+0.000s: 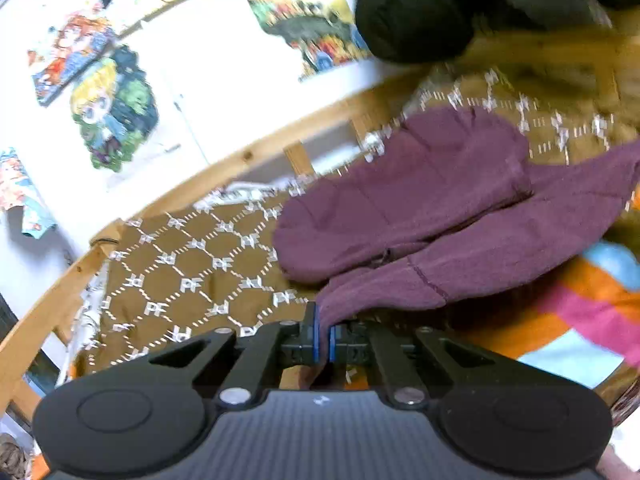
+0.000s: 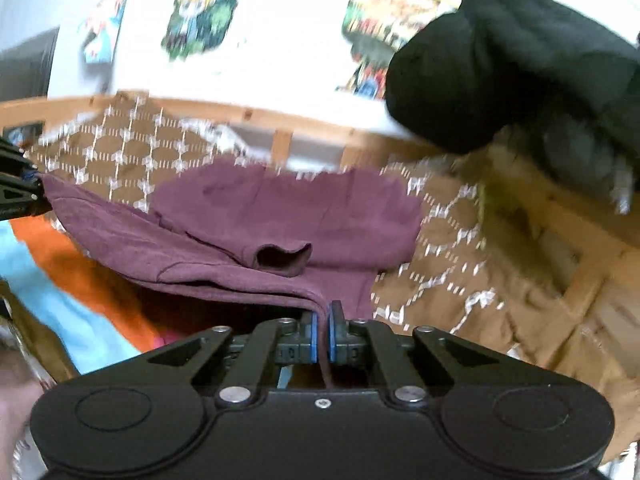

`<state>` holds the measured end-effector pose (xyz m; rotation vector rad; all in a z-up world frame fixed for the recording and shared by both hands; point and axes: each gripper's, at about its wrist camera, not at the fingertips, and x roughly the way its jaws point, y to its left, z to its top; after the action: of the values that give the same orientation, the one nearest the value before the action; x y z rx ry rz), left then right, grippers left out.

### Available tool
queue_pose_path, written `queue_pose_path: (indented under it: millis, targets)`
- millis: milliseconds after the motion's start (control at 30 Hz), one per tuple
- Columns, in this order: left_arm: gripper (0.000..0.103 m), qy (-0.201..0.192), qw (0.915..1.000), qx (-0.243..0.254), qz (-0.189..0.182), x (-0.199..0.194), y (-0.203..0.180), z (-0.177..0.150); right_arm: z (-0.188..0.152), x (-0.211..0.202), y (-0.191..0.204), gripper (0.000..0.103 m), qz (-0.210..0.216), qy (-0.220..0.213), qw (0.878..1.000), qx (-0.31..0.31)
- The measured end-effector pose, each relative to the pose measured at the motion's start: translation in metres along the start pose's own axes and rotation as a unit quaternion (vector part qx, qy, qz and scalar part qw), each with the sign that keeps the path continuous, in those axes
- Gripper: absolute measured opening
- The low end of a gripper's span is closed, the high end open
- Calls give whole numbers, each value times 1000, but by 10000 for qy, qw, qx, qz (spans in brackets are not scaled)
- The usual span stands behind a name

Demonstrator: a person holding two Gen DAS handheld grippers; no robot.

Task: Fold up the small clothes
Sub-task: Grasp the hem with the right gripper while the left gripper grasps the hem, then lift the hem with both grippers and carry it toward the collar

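Both grippers, left (image 1: 324, 338) and right (image 2: 323, 336), jaws clamping the small maroon cotton garment (image 2: 280, 216); I'm mid-fold, next laying it flat.

Blurred wall posters (image 1: 112, 112), black bundle (image 2: 508, 64)

Black bundle (image 2: 508, 68) overhead; wooden rail (image 2: 280, 120) beyond.

1. The left gripper (image 1: 324, 338) has its two blue-padded fingers (image 1: 315, 336) pressed almost together, with a fold of the purple garment (image 1: 440, 220) pinched between them.
2. The right gripper (image 2: 323, 336) is closed in the same way on another edge of the garment.
3. In the right wrist view, the left gripper (image 2: 18, 192) shows at the left edge, level with the cloth.
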<state>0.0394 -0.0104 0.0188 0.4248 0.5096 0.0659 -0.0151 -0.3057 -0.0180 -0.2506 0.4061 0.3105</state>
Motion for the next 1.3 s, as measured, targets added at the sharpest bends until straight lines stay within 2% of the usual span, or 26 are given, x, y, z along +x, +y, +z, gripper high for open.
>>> queue_pose_path:
  millis: [167,300,467,633,767,933,1100,1300]
  targets:
    - [4,-212,9997,51,89,-38,10,0,12,-34,5,4,18,-207,9998,1]
    - [5,-111,9997,-142,-161,-74,24,-3,19,-75,7,4,57,-362,9993,117]
    - [5,-296,9993,15,-248,-120,38,3,36,-133,21,4,217,-587,9980,31]
    - [5,-130,9984,-227,-507,-129,59,25,60,-160,19,4,328,-697,9970,1]
    - [5,-15,9984,6,-567,-103,60,46,77,-140,8,4,333,-668,9972,104]
    - [5,372,9982,70,-476,-54,57,79,95,-81,-8,4,142,-659,9977,-79]
    - [6,524,9985,-16,-141,-4,62,115,117,-25,-28,4,-83,-699,9975,-108]
    - [6,669,9976,19,169,85,58,139,136,61,-44,4,-340,-615,9973,-204]
